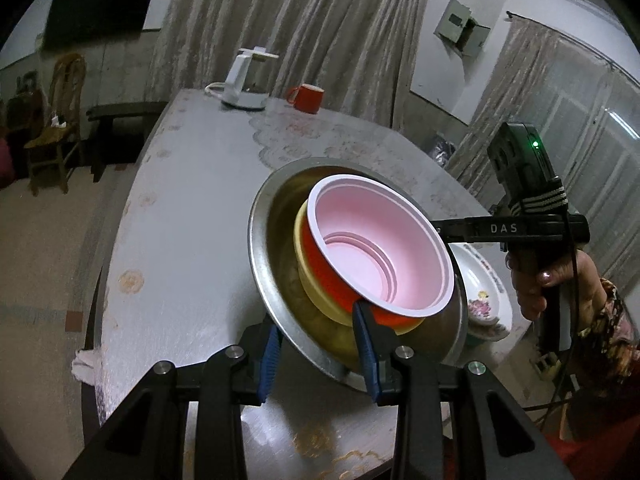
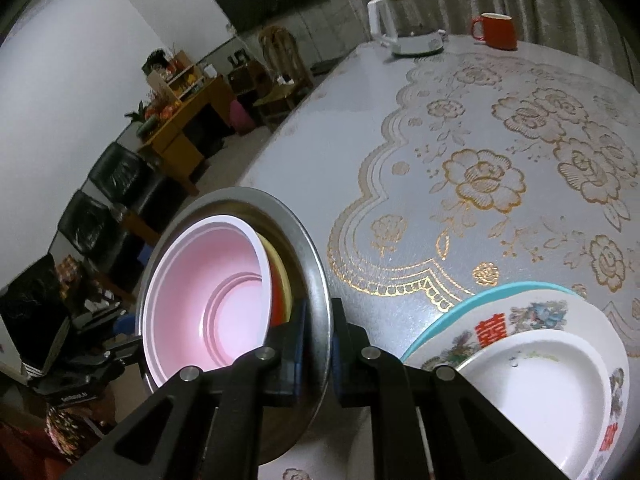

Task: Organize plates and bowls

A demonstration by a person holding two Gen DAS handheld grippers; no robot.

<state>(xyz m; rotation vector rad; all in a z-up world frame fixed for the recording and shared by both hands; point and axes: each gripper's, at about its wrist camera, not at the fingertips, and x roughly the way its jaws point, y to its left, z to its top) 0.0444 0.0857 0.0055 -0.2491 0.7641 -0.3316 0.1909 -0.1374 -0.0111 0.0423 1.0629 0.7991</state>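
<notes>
Lace-patterned cloth is covering the table (image 2: 400, 128), and a big steel bowl (image 1: 276, 272) is hanging tilted above it. Nested inside it are sitting a yellow bowl (image 1: 316, 292), then a red bowl with a pink inside (image 1: 380, 248). The left tongs (image 1: 316, 354) are pinching the steel rim, and the right tongs (image 2: 318, 344) are clamping the opposite rim. Flowered plates (image 2: 532, 320) are sitting stacked just beside.

Bare tablecloth (image 2: 360, 152) ahead lies open; kettle (image 2: 404, 20) and mug (image 2: 496, 32) block the far edge.
</notes>
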